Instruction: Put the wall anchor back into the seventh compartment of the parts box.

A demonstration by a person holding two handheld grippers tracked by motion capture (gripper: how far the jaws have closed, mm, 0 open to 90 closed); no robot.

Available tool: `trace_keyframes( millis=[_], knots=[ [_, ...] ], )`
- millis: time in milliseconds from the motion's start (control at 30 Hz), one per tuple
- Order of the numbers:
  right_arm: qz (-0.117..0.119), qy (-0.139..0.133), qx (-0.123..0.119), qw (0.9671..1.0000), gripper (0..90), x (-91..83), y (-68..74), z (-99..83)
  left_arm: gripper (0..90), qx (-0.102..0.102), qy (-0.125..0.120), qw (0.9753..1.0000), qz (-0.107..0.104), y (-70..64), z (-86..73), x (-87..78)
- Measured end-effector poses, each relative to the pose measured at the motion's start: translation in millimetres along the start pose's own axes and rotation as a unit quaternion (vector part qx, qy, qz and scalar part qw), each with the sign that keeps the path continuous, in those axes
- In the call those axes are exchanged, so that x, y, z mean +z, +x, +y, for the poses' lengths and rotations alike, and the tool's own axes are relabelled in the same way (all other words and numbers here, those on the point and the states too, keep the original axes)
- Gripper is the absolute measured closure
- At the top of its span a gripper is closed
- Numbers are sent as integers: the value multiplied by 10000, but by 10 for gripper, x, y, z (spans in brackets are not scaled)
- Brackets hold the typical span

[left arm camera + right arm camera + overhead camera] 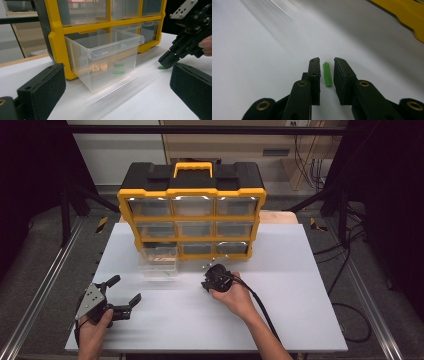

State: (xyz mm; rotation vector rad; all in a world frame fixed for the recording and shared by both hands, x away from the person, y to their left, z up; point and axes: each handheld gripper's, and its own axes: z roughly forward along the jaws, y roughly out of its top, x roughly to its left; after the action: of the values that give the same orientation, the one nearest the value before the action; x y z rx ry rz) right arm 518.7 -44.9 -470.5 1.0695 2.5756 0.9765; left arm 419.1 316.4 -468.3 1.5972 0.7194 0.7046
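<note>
Your left gripper (124, 294) sits with jaws spread wide; your right gripper (326, 72) has jaws narrowed, not closed

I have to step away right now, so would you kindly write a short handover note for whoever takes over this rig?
Left gripper: open, holding nothing, near the table's front left.
Right gripper: jaws narrowly apart around a green ribbed plug lying on the table; not clamped yet.
Organizer: its bottom-left clear drawer is pulled out, with what look like two green plugs inside.
Likely left: close on the plug, drop it in the drawer, push the drawer in.
</note>
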Motion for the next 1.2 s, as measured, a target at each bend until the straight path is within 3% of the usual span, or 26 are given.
trace_keyframes(
  millis=[833, 1000, 1033, 1200],
  knots=[
    [-62, -14, -137, 9999, 846, 35, -5, -26, 4, 2, 8, 10000, -3, -2, -1, 3],
    [2, -185, -75, 9998, 847, 28, -17, -34, 3, -3, 2, 10000, -1, 1, -2, 2],
    [-7, -176, 49, 9998, 846, 14, -5, -30, 3, -4, 4, 10000, -4, 1, -2, 2],
    [46, -486, 59, 9988, 846, -58, -13, 6, 3, -1, 3, 10000, -6, 0, -1, 3]
  ],
)
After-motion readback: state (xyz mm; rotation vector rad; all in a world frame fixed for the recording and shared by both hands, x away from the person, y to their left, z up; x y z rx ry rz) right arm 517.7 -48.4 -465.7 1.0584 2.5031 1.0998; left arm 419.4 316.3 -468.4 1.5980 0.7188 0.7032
